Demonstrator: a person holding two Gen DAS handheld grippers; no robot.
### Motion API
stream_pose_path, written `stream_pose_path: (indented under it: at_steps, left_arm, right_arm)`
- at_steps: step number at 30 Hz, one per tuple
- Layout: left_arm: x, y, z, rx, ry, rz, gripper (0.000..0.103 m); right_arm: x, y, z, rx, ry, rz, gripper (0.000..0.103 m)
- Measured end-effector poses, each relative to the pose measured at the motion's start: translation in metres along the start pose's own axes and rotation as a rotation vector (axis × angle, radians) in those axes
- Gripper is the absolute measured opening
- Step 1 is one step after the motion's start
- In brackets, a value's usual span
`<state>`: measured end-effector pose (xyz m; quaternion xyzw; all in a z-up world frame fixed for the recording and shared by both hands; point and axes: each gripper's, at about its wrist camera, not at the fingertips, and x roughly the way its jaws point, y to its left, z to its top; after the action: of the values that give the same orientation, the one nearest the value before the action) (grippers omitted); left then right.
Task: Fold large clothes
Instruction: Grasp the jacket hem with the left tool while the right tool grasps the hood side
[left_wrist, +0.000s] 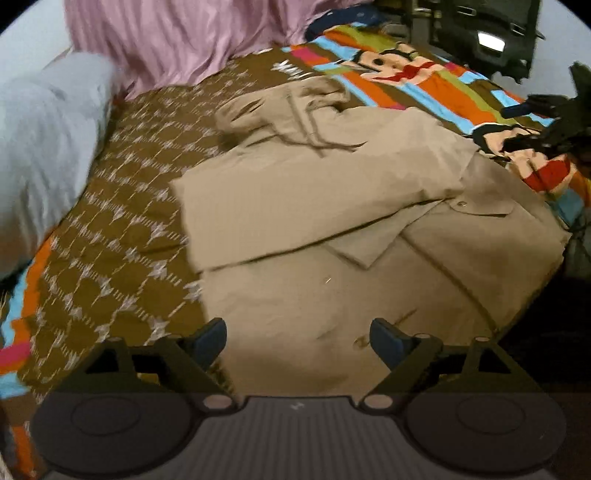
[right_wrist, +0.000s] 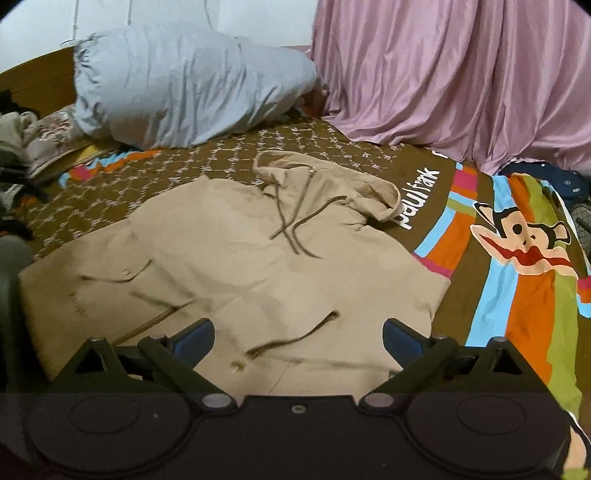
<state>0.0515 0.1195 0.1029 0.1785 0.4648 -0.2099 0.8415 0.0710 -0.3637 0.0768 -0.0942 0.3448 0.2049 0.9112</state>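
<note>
tan hooded coat (right_wrist: 236, 258) on bedspread (right_wrist: 517, 314), beyond spread empty fingers (right_wrist: 195, 338)

Tan hooded jacket (right_wrist: 236, 266) — flat on the bed, sleeves folded across, drawstrings loose.

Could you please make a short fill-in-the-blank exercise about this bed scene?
1. The beige hooded jacket lies on a ____.
2. Both the left gripper and the right gripper have their jaws ____.
3. The curtain is ____ in colour.
4. The monkey picture is printed on the ____.

Missing words: bed; open; pink; bedsheet
</note>
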Motion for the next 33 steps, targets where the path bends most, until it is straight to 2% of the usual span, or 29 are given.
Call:
stream_pose_path:
  at_steps: [3,7,9,14,18,21,23,24,26,27,28,29,30,31,33]
  left_arm:
    - [-0.016,0.028,0.003,-0.096,-0.013,0.020,0.092]
    - [-0.006,0.055,0.031,-0.168,-0.112,0.117,0.102]
    - [0.024,0.064,0.061,-0.168,-0.159,0.168,0.103]
    - [0.119,0.075,0.149,-0.096,-0.235,0.192,0.102]
    - [0.194,0.091,0.223,-0.081,-0.305,0.233,0.097]
    - [0.244,0.109,0.265,-0.088,-0.314,0.268,0.091]
    - [0.275,0.115,0.287,-0.054,-0.289,0.267,0.087]
    - [0.287,0.115,0.293,-0.034,-0.269,0.256,0.083]
    - [0.309,0.113,0.302,0.012,-0.221,0.247,0.067]
    - [0.315,0.111,0.302,0.025,-0.199,0.251,0.040]
    - [0.321,0.108,0.303,0.034,-0.172,0.270,0.005]
    - [0.326,0.107,0.303,0.028,-0.160,0.303,0.005]
    - [0.324,0.105,0.300,0.008,-0.188,0.337,0.003]
    - [0.318,0.103,0.297,-0.003,-0.229,0.359,0.003]
    - [0.302,0.101,0.287,-0.057,-0.326,0.395,0.003]
  right_arm:
    - [0.032,-0.010,0.009,0.017,-0.008,-0.007,0.098]
    - [0.075,-0.030,0.026,0.090,-0.034,-0.036,0.098]
    - [0.097,-0.043,0.038,0.114,-0.054,-0.074,0.098]
    - [0.168,-0.090,0.078,0.164,-0.075,-0.192,0.098]
    - [0.228,-0.128,0.110,0.231,-0.080,-0.246,0.089]
    - [0.271,-0.147,0.130,0.238,-0.086,-0.279,0.082]
    - [0.297,-0.156,0.139,0.230,-0.083,-0.281,0.075]
    - [0.311,-0.159,0.143,0.228,-0.079,-0.275,0.070]
    - [0.333,-0.161,0.149,0.225,-0.060,-0.264,0.062]
    - [0.345,-0.161,0.151,0.217,-0.042,-0.252,0.053]
    - [0.353,-0.159,0.153,0.203,-0.023,-0.251,0.037]
    - [0.361,-0.156,0.154,0.187,0.000,-0.253,0.022]
    - [0.366,-0.154,0.154,0.176,0.011,-0.265,0.003]
    - [0.365,-0.151,0.154,0.170,-0.003,-0.297,0.002]
    - [0.349,-0.145,0.151,0.165,-0.099,-0.345,0.002]
